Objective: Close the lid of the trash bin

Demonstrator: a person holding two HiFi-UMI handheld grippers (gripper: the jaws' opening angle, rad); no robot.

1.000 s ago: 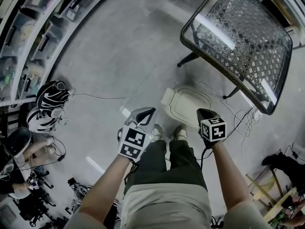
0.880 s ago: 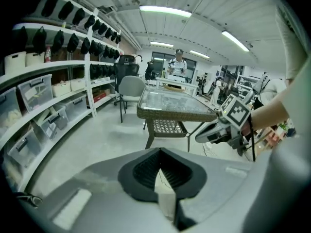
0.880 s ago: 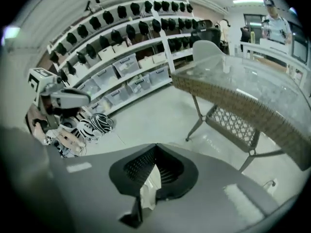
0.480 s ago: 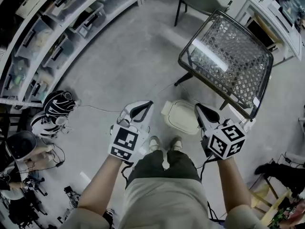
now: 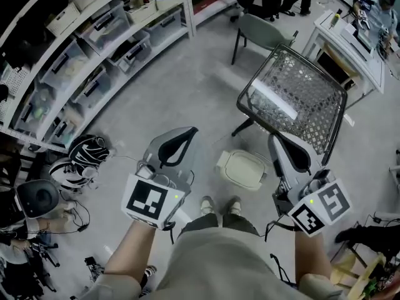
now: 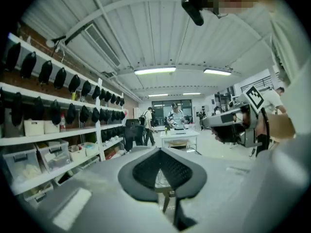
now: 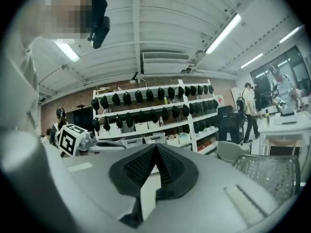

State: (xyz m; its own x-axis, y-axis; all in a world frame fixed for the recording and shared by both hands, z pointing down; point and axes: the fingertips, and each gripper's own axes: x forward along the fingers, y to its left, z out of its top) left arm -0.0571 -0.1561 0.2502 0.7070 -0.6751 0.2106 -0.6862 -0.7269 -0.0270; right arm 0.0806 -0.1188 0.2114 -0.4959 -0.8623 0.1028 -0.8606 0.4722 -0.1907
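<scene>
Head view, looking steeply down: a person stands on a grey concrete floor [image 5: 181, 86]. The trash bin [image 5: 242, 169], pale and squarish, sits on that floor just beyond the person's shoes [image 5: 220, 206], between the two arms and far below them. Its lid looks flat and already down, so little of the task seems left. The left hand-held gripper [image 5: 180, 144] and the right hand-held gripper [image 5: 289, 150] are held high and point forward, well apart from the bin, likely because nothing needs pushing. A wire-mesh surface [image 5: 294, 99] stands at the far right, a grey chair [image 5: 265, 33] beyond it, storage shelves [image 5: 94, 49] curve along the left, and a striped backpack [image 5: 86, 152] lies near left

Left gripper view: the jaws are clenched at the tips on nothing, aimed level across the room at ceiling strip lights [image 6: 155, 71] and distant people [image 6: 176, 113]

Right gripper view: the pads press together, empty, facing shelves lined with dark rounded items [image 7: 150, 98]
</scene>
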